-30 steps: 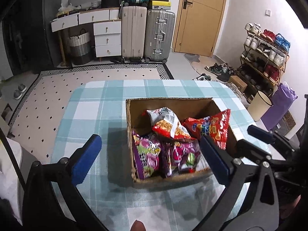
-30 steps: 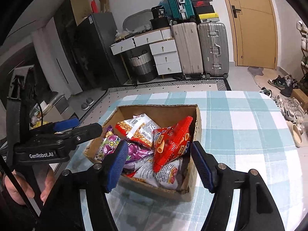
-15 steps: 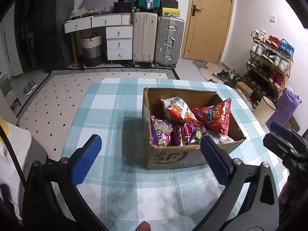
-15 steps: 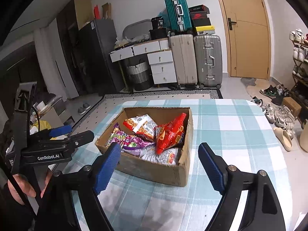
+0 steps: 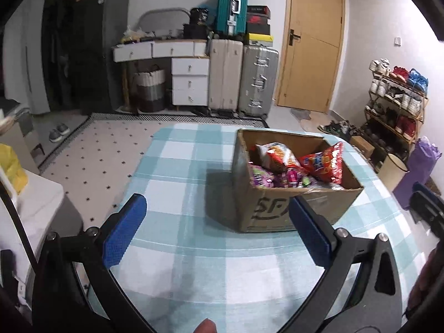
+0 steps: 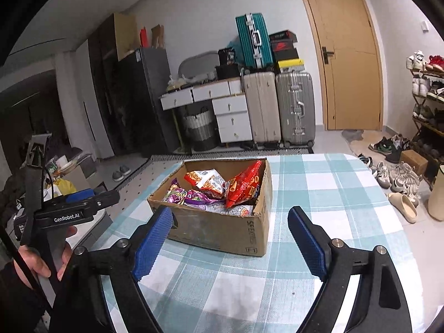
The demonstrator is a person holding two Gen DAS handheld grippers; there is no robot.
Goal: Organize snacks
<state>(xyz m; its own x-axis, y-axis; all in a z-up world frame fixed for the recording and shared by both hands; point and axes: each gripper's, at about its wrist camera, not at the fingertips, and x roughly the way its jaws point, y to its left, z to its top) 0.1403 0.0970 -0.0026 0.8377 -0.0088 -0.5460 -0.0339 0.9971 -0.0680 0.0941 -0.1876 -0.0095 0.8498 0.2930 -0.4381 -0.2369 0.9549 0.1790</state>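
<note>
Left wrist view: left tool [image 5: 216, 227] wide open, empty; cardboard box [image 5: 288, 211] of snack packets [image 5: 322, 163] on tabletop [image 5: 180, 249] at 1 o'clock.
Right wrist view: right tool [image 6: 230, 238] just opening, nothing between pads; box at 12 o'clock, nearer this hand.

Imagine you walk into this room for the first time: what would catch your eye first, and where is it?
The cardboard box in the middle of the checked table, crammed with bright snack bags: a red bag stands tallest at its right side, purple bags lie at its left. Next come the blue pads of the open right gripper and open left gripper in the foreground, both empty. Behind, a teal suitcase tops the stack by the door.
</note>
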